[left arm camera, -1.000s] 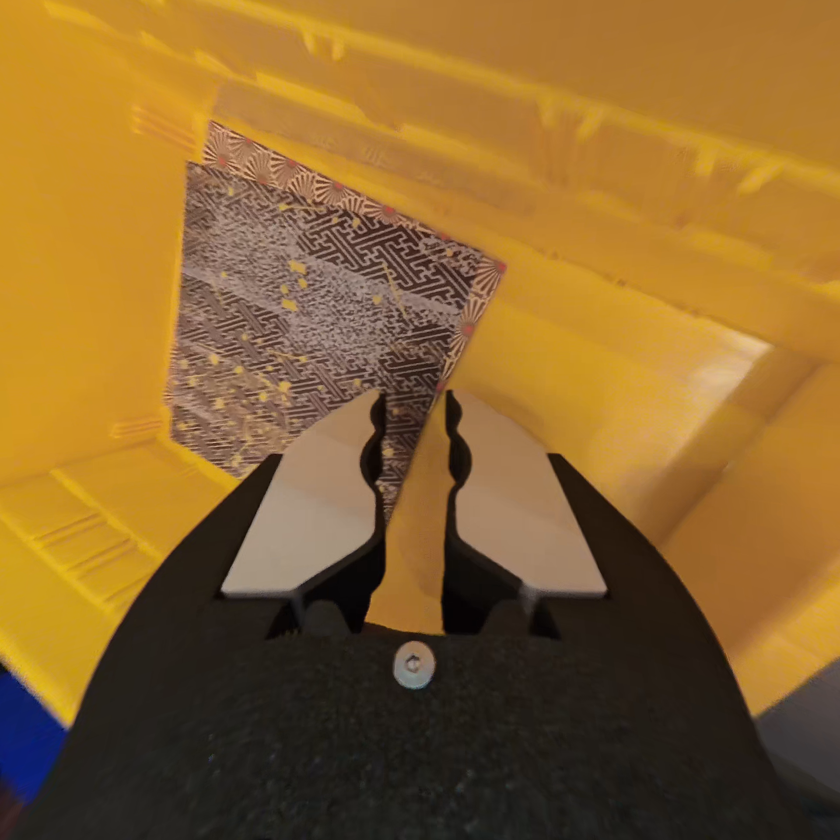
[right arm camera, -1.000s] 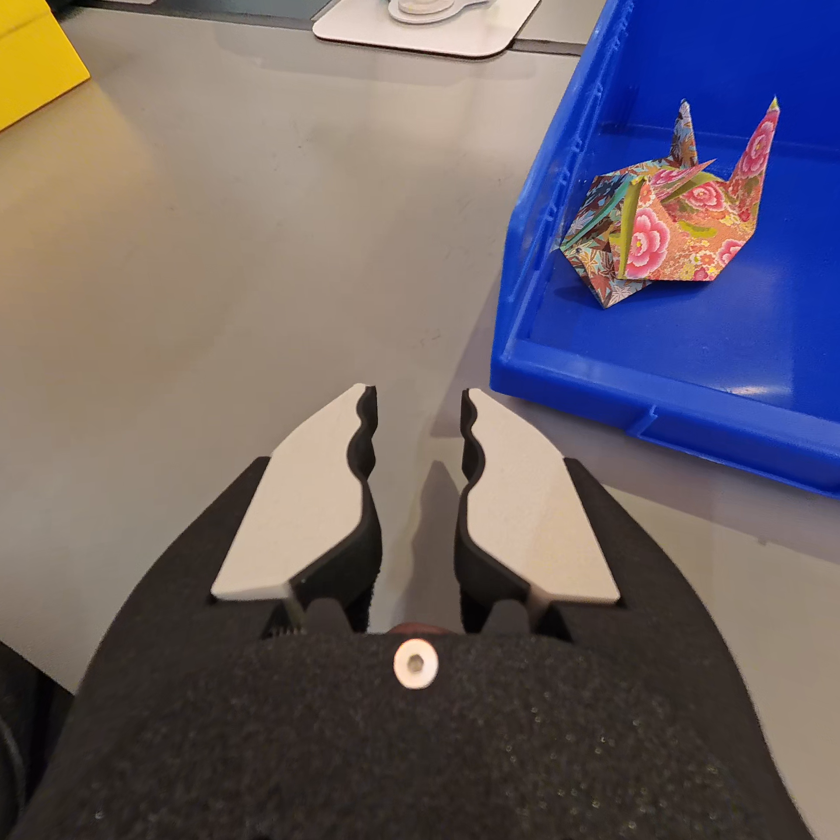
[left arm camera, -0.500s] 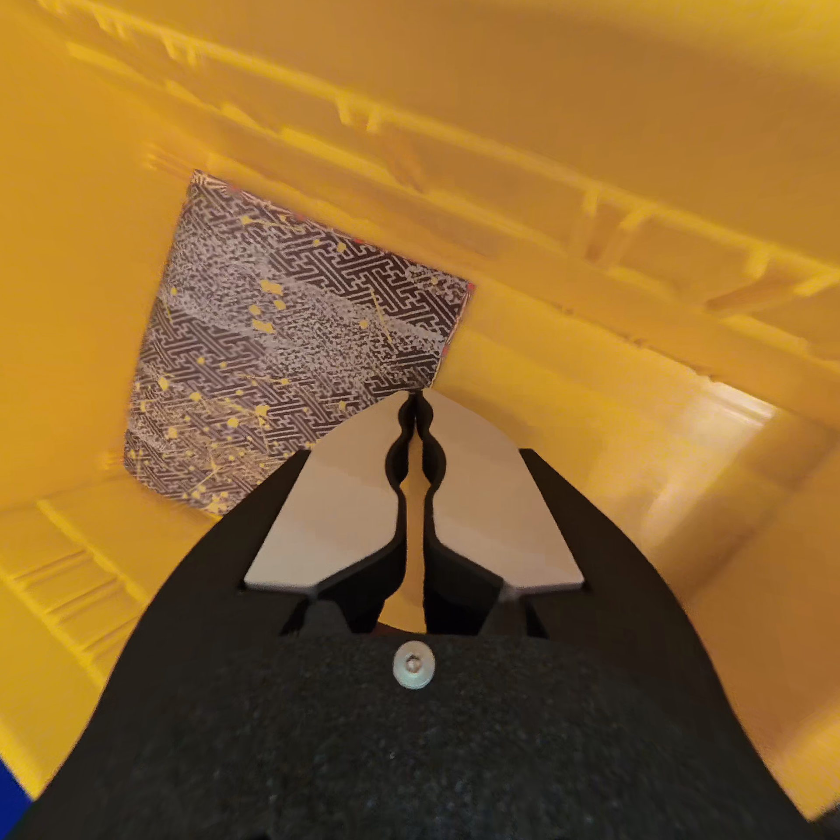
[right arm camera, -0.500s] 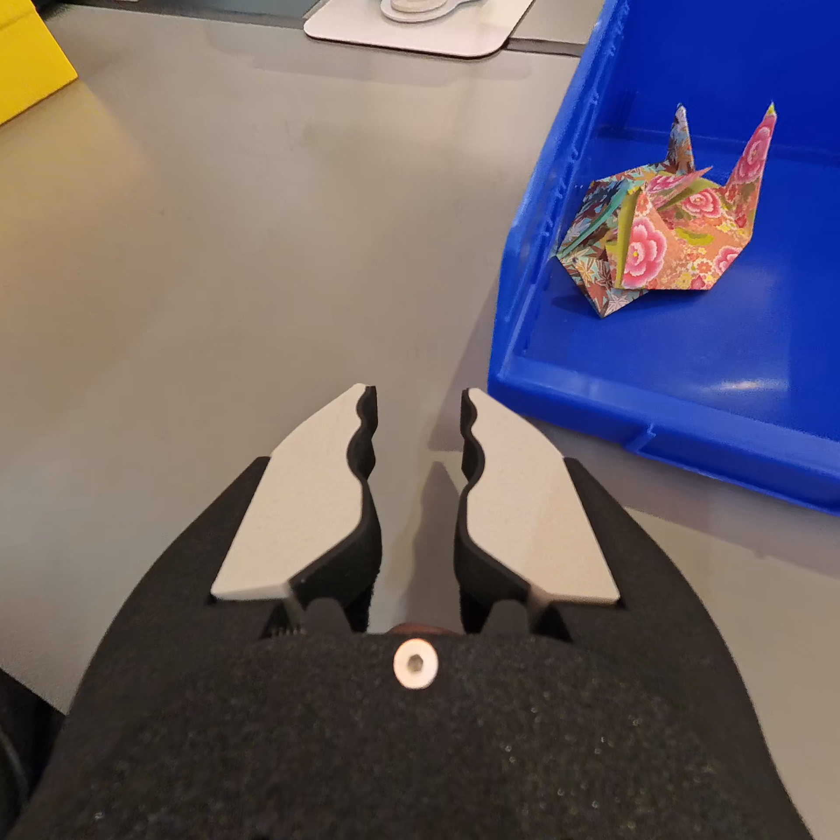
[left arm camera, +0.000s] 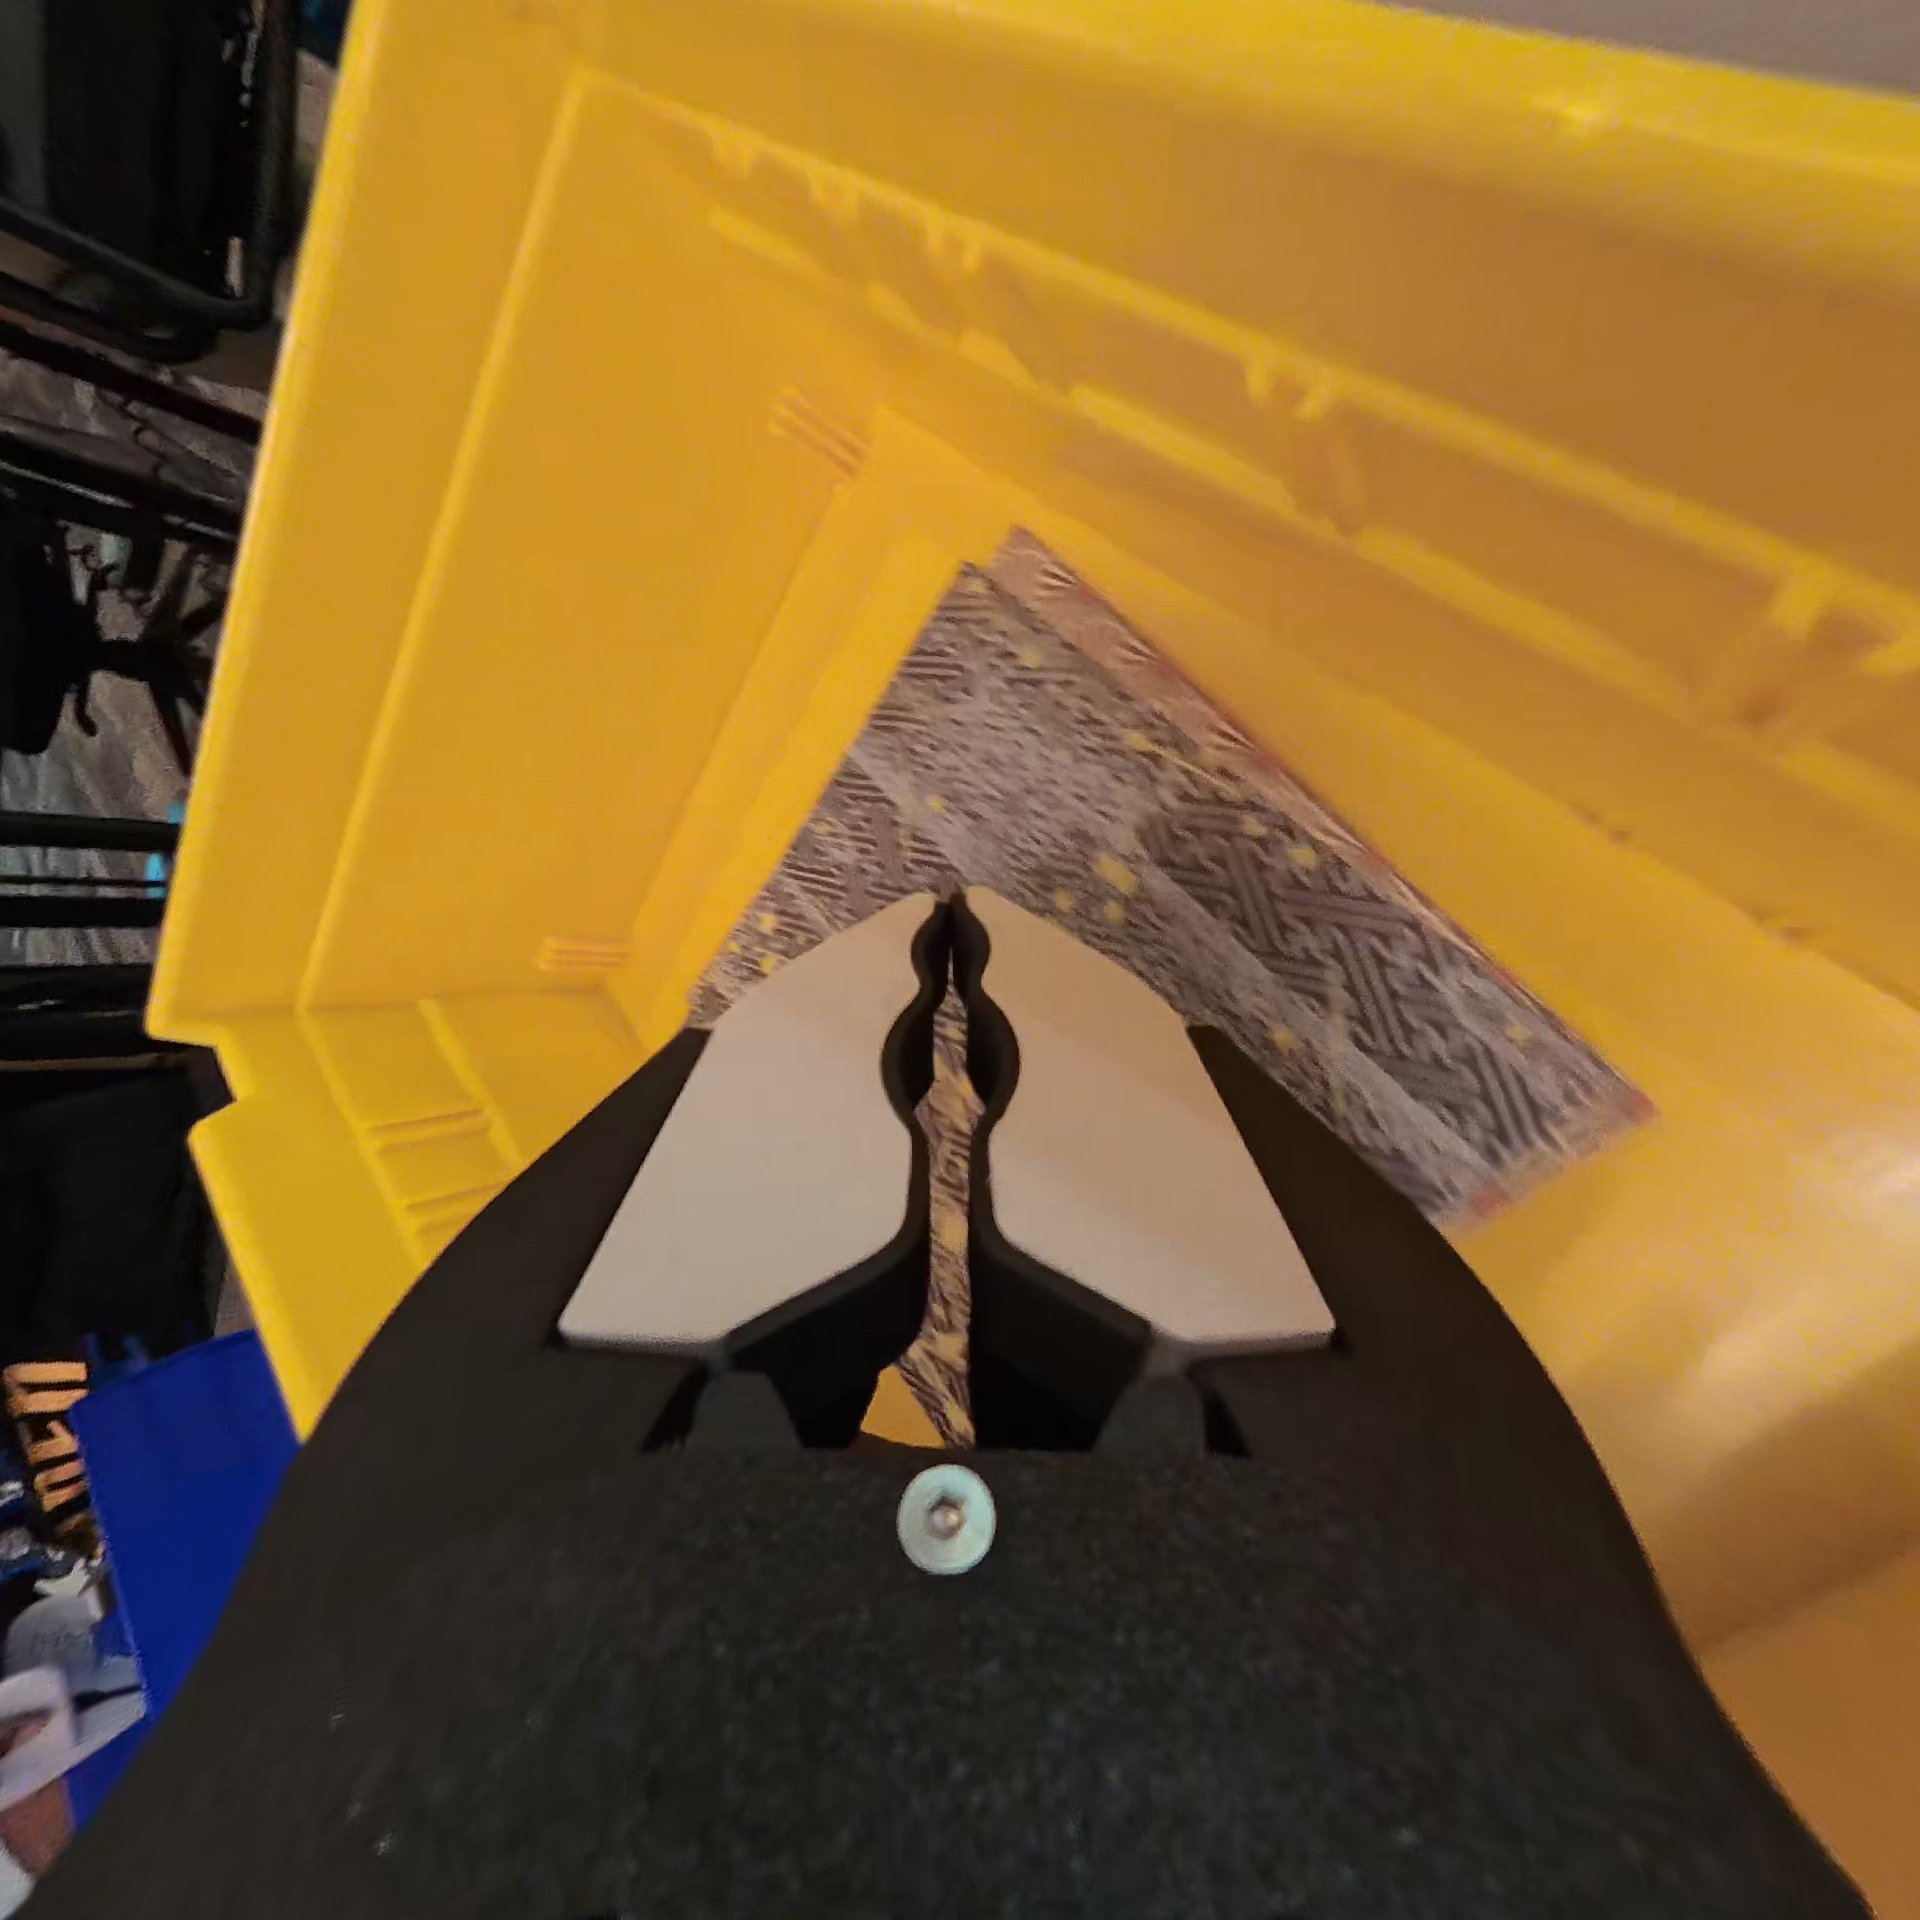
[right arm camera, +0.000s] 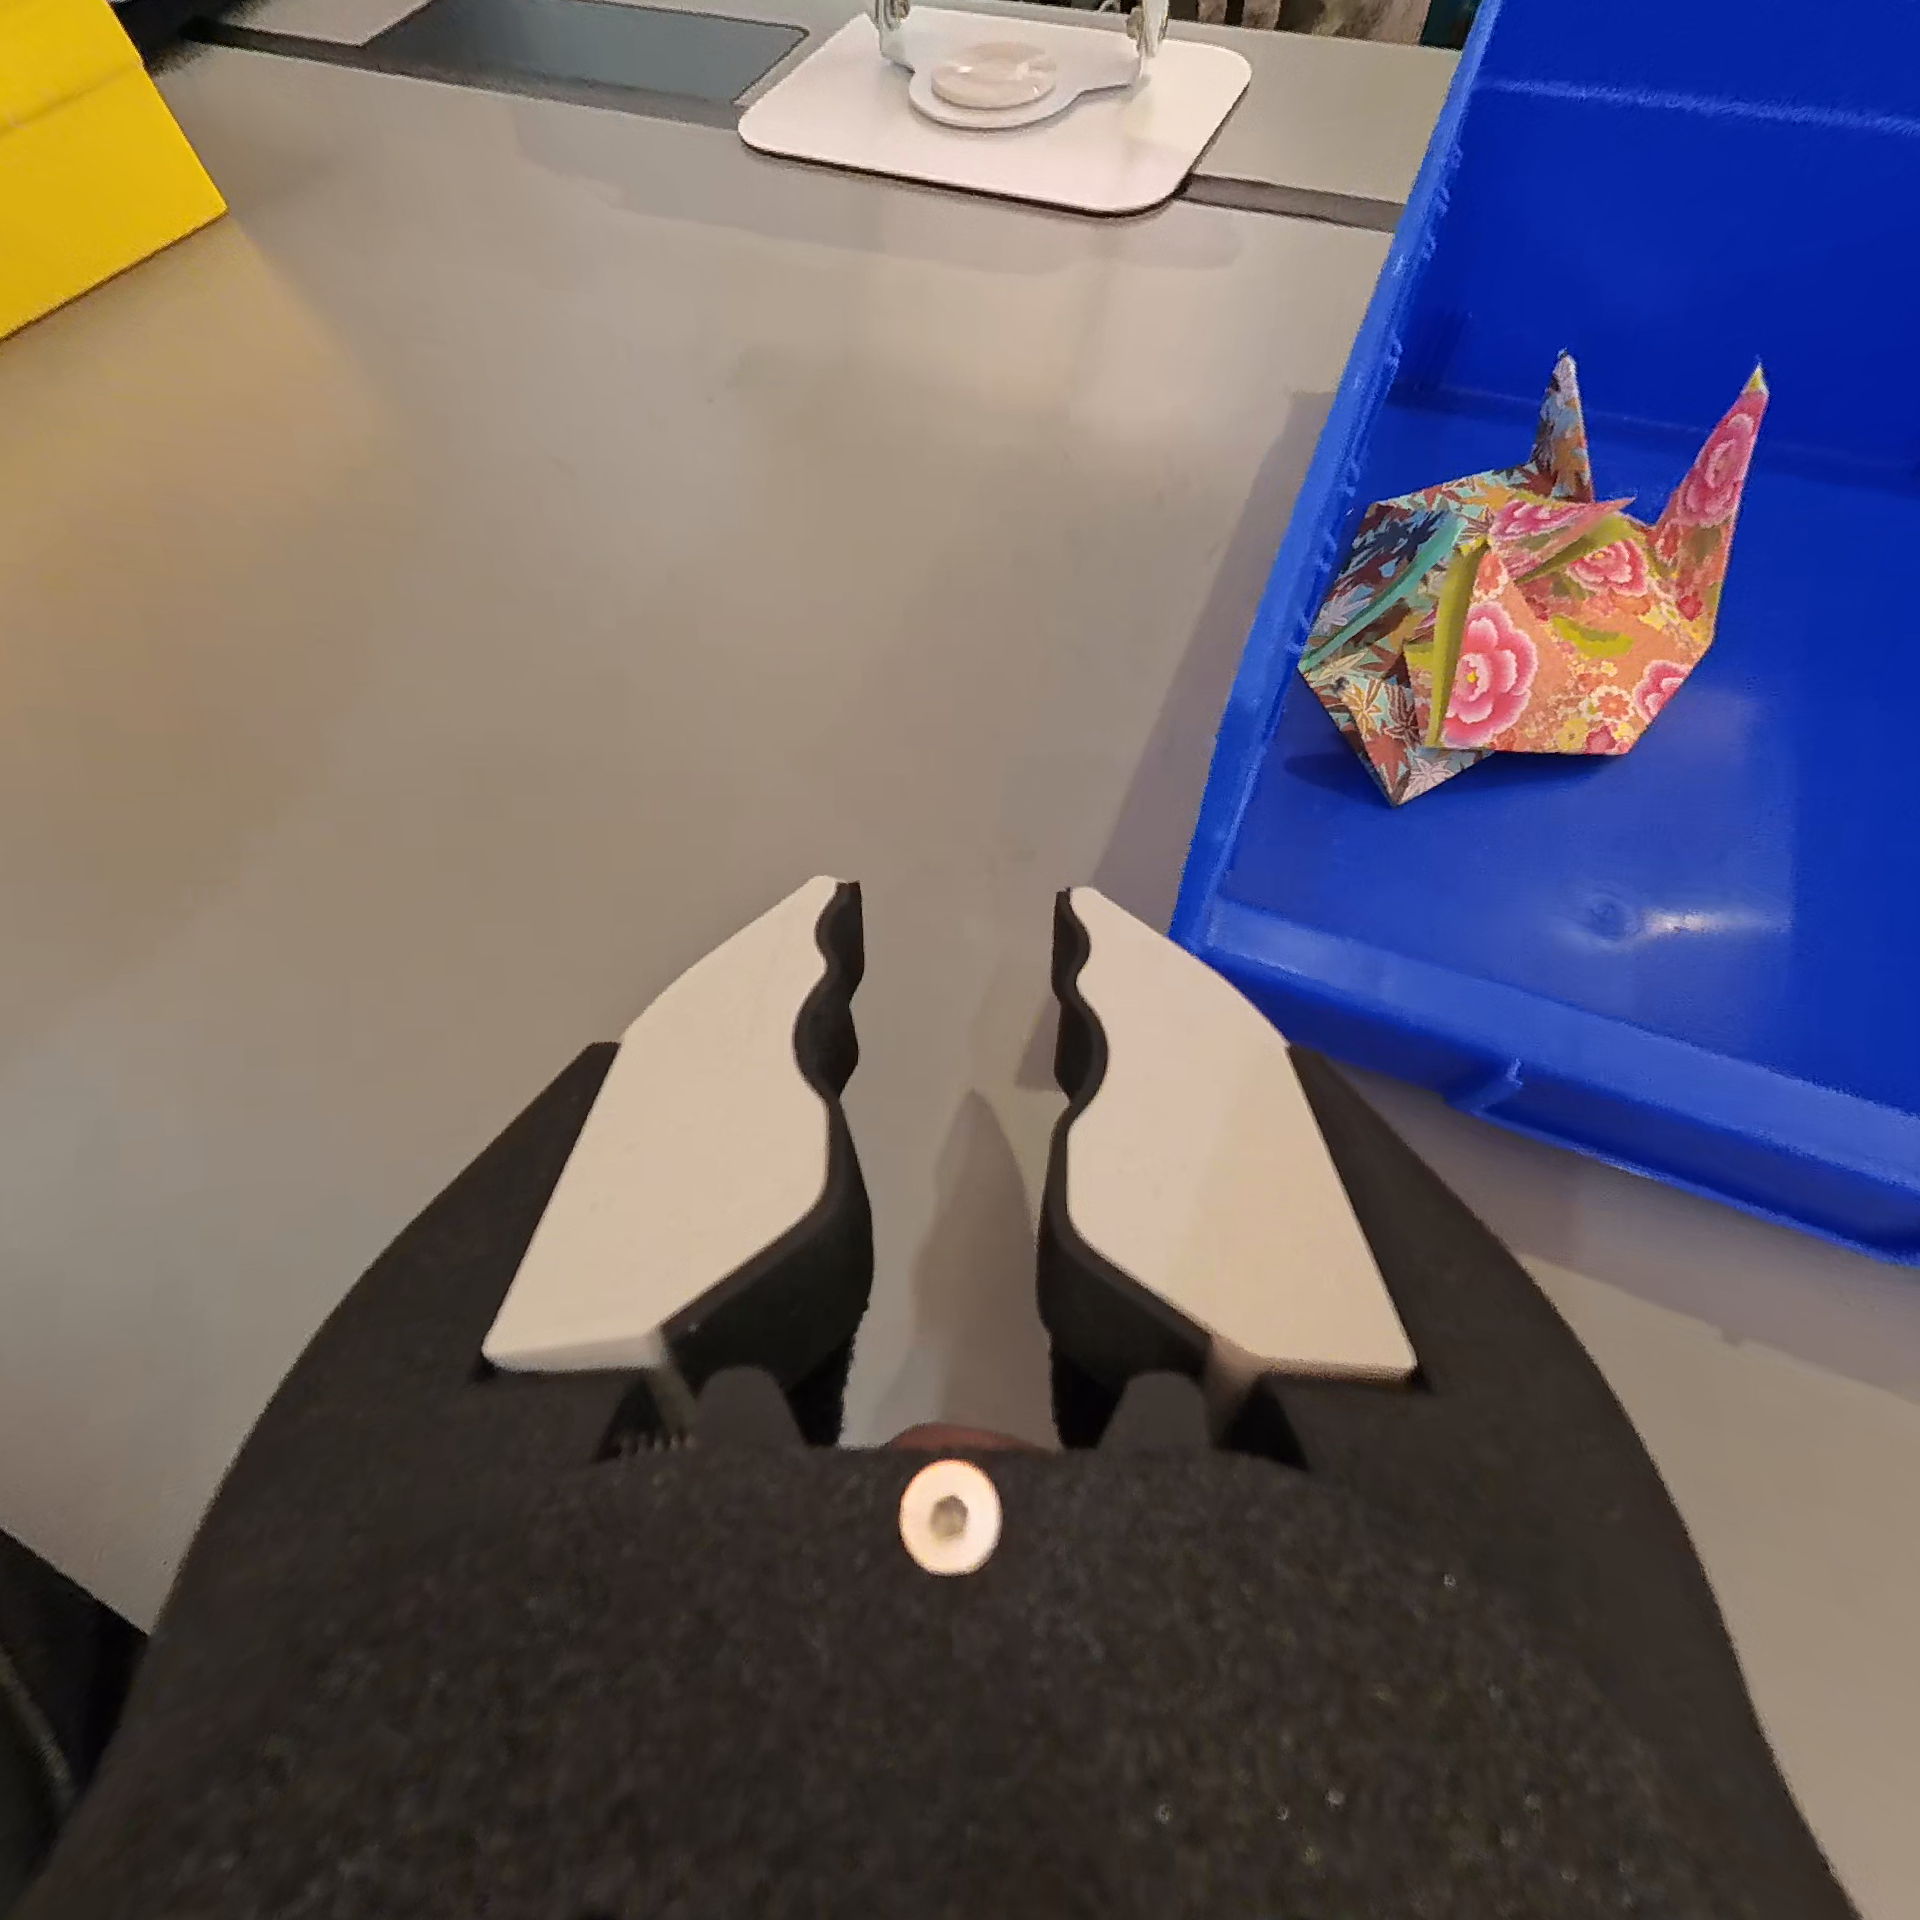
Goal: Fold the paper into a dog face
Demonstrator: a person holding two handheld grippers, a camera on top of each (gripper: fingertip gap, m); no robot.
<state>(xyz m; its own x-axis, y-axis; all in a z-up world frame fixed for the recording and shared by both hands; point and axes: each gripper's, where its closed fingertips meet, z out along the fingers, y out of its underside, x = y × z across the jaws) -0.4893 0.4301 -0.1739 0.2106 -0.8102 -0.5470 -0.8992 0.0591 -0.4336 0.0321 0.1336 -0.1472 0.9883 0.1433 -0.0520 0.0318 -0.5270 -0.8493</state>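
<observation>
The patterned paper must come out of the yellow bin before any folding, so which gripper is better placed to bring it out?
Left gripper: shut on the patterned paper inside the yellow bin. Right gripper hangs open over the grey table.

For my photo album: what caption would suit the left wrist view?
Left gripper shut on a sheet of dark patterned paper, inside the yellow bin.

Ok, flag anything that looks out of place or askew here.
Nothing stands out. The left gripper is shut on the patterned paper inside the yellow bin. The right gripper hangs open over the bare grey table. Folded floral paper sits intact in the blue bin.
</observation>
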